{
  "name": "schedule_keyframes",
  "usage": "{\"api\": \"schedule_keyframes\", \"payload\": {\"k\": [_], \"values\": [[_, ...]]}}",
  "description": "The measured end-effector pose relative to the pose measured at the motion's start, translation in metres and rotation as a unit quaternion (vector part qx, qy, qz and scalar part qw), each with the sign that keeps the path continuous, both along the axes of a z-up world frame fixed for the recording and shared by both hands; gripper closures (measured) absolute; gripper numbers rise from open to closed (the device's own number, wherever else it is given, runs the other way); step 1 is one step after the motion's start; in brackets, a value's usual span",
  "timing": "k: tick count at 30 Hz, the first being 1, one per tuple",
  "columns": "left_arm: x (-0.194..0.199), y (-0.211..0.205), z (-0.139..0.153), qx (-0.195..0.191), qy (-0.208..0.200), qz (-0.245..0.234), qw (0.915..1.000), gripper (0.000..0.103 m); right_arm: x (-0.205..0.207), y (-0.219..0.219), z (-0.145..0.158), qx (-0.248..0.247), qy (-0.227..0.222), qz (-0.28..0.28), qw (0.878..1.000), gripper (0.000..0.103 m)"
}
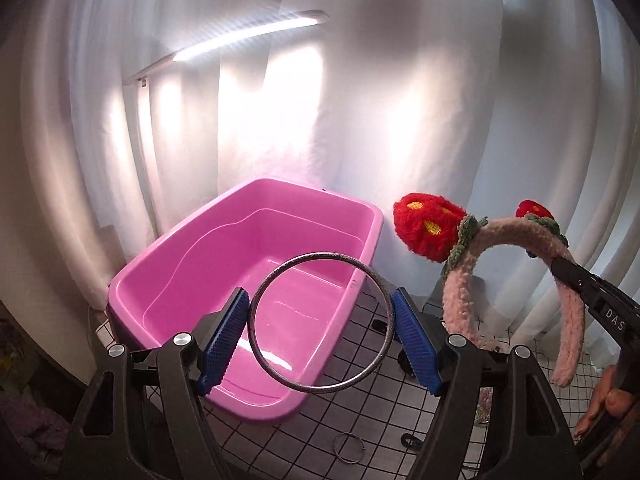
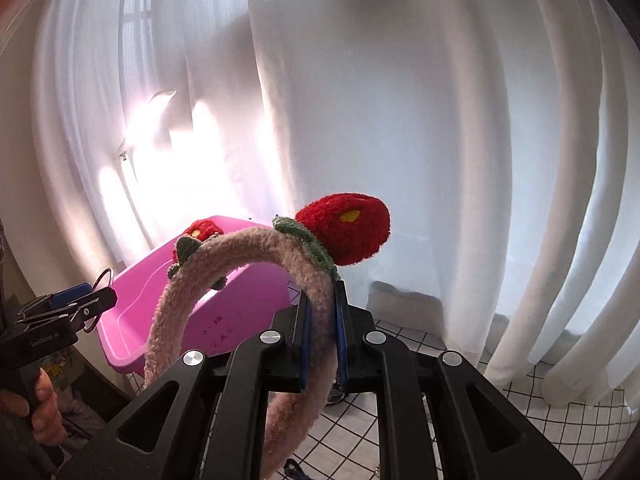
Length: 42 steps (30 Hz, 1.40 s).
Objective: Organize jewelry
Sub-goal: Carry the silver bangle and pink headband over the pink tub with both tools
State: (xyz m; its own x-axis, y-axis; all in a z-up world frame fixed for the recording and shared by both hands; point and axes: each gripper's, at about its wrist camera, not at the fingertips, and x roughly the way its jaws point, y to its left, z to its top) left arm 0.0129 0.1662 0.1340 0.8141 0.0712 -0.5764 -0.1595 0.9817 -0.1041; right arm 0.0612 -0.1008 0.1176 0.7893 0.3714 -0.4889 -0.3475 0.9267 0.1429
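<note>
My left gripper point(image 1: 320, 300) is shut on a large silver bangle point(image 1: 325, 255). The bangle stands upright between the blue pads point(image 1: 226, 336), above the near end of a pink plastic tub point(image 1: 132, 276). The tub looks empty inside. To the right, my right gripper point(image 1: 558, 260) is shut on a fuzzy pink headband point(image 1: 460, 300) with red knitted strawberries point(image 1: 428, 224). The right wrist view shows the headband point(image 2: 256, 240) clamped on its band in the right gripper point(image 2: 322, 292), arching up to the left. There the left gripper point(image 2: 100, 300) with the bangle point(image 2: 105, 274) is at the tub's point(image 2: 248, 304) left.
A white grid-pattern cloth point(image 1: 360, 420) covers the table. On it lie a small metal ring point(image 1: 350, 446) and small dark clips point(image 1: 378, 325). White curtains point(image 2: 440, 160) hang close behind the tub. A lit lamp bar point(image 1: 248, 36) is up left. A hand point(image 2: 44, 408) grips the left handle.
</note>
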Motion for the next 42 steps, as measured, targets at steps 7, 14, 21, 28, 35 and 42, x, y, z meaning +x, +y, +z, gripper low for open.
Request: {"api": "schedule_keyframes", "payload": {"k": [7, 14, 21, 28, 35, 42], "values": [[0.018, 0.06, 0.009, -0.003, -0.006, 0.043, 0.999, 0.032, 0.04, 0.077, 0.014, -0.011, -0.001, 0.049, 0.999, 0.092], [0.04, 0.101, -0.006, -0.002, 0.005, 0.072, 0.9974, 0.032, 0.075, 0.133, 0.012, -0.023, 0.013, 0.086, 0.996, 0.092], [0.067, 0.122, -0.033, -0.007, 0.035, 0.084, 0.9958, 0.032, 0.105, 0.181, -0.001, -0.047, 0.04, 0.107, 0.992, 0.092], [0.091, 0.136, -0.057, -0.022, 0.075, 0.082, 0.9936, 0.032, 0.14, 0.211, -0.024, -0.075, 0.088, 0.114, 0.987, 0.092], [0.115, 0.137, -0.08, -0.024, 0.118, 0.072, 0.9901, 0.032, 0.169, 0.242, -0.048, -0.119, 0.135, 0.124, 0.976, 0.092], [0.128, 0.142, -0.091, -0.026, 0.16, 0.074, 0.984, 0.032, 0.182, 0.257, -0.066, -0.155, 0.171, 0.128, 0.965, 0.092]]}}
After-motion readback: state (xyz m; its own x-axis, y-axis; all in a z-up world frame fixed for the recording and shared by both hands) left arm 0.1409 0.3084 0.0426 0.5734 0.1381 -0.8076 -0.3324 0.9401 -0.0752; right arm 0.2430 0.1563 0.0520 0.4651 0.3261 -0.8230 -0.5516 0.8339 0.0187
